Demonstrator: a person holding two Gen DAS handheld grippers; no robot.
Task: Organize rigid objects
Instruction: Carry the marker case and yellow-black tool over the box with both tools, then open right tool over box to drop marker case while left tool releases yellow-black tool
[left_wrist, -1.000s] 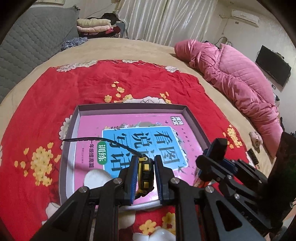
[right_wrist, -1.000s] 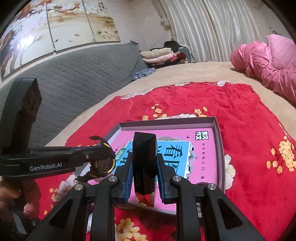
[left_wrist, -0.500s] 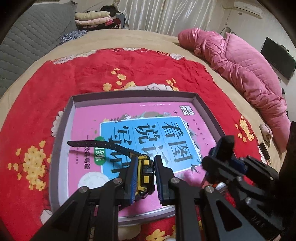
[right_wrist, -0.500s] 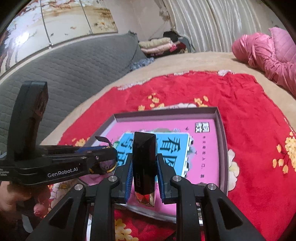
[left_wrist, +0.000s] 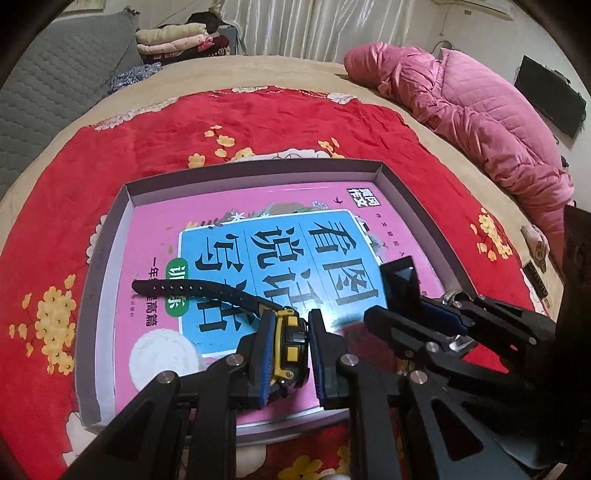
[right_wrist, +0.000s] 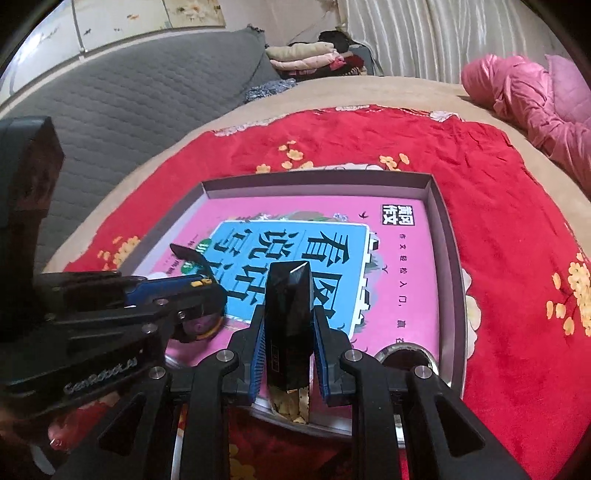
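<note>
Both grippers hang over a shallow grey box (left_wrist: 424, 221) that sits on a red floral blanket (left_wrist: 110, 155), and each carries something. The left gripper (left_wrist: 291, 354) is clamped tight on a yellow-and-black watch (left_wrist: 290, 343), its perforated black strap (left_wrist: 199, 290) trailing out toward 10 o'clock above the cover of the pink book (left_wrist: 229, 206) that lies flat in the box. The right gripper (right_wrist: 288, 354) is closed just as firmly on a black faceted box (right_wrist: 286, 314) — an upright, glossy prism with a gold-patterned lower end poking out below the pads. In the left wrist view that same black box shows at about 3 o'clock of the watch, near it but apart.

As for progress, the book is already in the grey box, and in the right wrist view a round metal-rimmed thing (right_wrist: 406, 354) shows at the box's near-right corner, at roughly 4 o'clock of the held prism; what it is cannot be told. The watch and the black box are not yet set down — both seem to be above the book near the box's near edge. What appears left is to lower each onto a free patch and let go, keeping the strap inside the wall.
</note>
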